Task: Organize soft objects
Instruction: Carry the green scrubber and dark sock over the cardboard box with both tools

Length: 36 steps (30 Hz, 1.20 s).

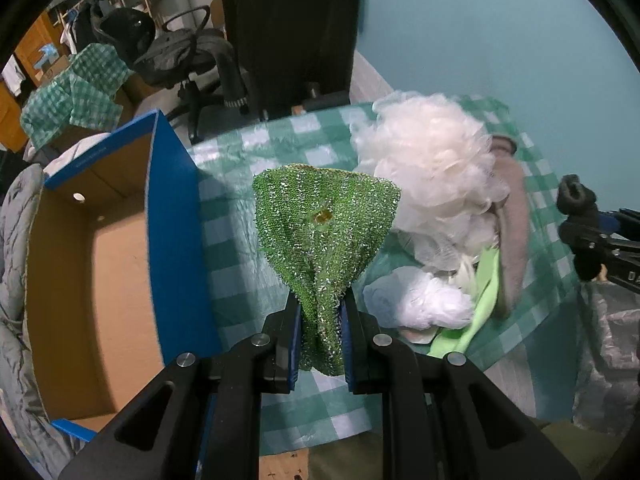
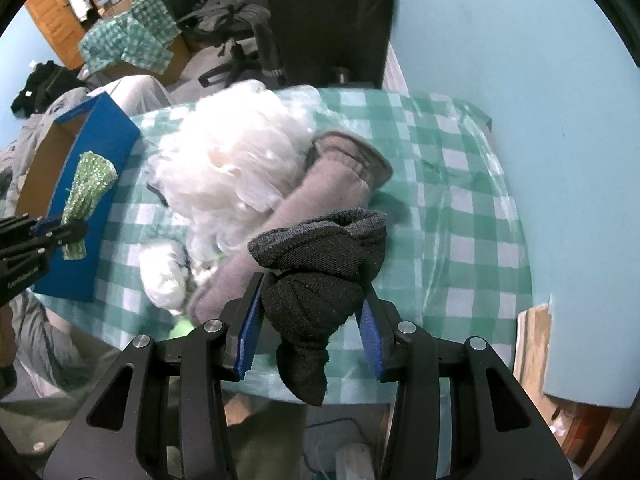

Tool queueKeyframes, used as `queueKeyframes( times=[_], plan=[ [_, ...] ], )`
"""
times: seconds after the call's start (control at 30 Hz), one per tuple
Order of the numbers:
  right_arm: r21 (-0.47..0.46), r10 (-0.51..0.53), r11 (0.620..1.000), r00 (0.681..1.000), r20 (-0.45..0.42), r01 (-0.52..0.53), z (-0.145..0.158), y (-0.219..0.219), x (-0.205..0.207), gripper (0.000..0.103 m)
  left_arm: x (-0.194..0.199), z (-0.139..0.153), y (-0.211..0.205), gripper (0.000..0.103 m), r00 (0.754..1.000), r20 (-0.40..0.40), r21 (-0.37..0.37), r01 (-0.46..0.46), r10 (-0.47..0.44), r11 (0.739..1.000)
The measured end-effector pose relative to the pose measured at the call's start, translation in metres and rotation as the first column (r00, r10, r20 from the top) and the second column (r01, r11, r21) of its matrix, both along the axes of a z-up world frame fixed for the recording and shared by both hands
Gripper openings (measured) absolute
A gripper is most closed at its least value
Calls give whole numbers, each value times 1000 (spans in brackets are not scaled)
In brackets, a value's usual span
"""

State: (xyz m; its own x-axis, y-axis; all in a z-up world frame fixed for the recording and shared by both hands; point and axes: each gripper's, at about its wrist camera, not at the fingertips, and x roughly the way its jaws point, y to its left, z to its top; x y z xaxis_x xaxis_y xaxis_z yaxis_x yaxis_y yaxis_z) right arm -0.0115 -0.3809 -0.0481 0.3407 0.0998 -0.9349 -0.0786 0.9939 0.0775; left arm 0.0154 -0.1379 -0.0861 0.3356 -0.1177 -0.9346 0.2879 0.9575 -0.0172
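Observation:
My left gripper [image 1: 320, 304] is shut on a glittery green scrub cloth [image 1: 326, 224], which stands up from the jaws above the checked table. In the right wrist view the same green cloth [image 2: 86, 196] shows at the left, in front of the blue box. My right gripper [image 2: 316, 284] is shut on a rolled dark grey sock [image 2: 320, 272], lifted off the table. That sock [image 1: 576, 196] also shows at the right edge of the left wrist view. On the table a white mesh pouf [image 2: 232, 164] lies against a grey fleece piece [image 2: 320, 192].
An open cardboard box with blue sides [image 1: 172, 232] stands at the table's left edge. A white crumpled bag [image 1: 424, 304] and a light green cloth [image 1: 480, 312] lie beside the pouf. The green checked tablecloth [image 2: 460, 208] covers the table. A black office chair [image 1: 192, 60] stands behind.

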Motion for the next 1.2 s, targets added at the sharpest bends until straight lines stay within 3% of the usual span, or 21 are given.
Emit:
queueKeyframes(
  times=[0.57, 1.2],
  plan=[
    [23, 107, 994, 993, 47, -108, 30, 54, 20, 43, -5, 34, 31, 17, 998, 56, -36, -39, 41, 999],
    [52, 254, 965, 964, 79, -259, 48, 132, 42, 43, -6, 43, 92, 17, 983, 84, -45, -162, 165, 986]
  ],
)
